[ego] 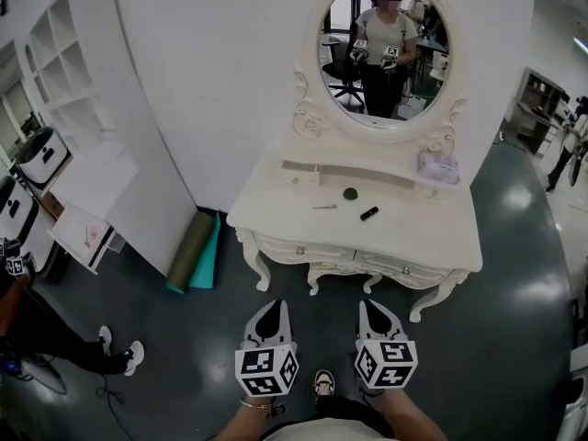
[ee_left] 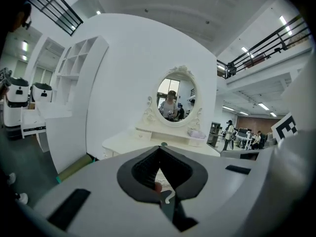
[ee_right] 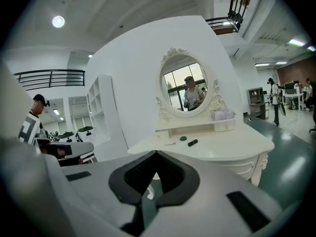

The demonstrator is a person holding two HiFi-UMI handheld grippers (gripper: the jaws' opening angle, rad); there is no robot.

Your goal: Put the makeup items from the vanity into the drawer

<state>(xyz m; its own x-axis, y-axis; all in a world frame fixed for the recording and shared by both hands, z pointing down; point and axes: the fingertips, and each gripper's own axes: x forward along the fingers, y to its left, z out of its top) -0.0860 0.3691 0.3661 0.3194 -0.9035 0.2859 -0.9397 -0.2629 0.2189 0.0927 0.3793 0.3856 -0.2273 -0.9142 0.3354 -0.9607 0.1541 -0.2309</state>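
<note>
Black tube (ego: 368,213), perhaps lipstick, flat on cream vanity (ego: 294,211), slanting rear-right, left tool (ego: 273,306), right tool (ego: 372,305) closed, empty

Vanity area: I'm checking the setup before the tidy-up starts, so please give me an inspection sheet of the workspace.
surface: white vanity top; drawers shut.
job's things: round dark compact, black tube and thin metallic item, lying apart.
clutter: lavender pack on rear shelf.
grippers: left hand-held gripper and right hand-held gripper shut, empty, short of vanity.
cables: nothing seen on vanity.
surroundings: oval mirror; rolled mat on floor.
</note>
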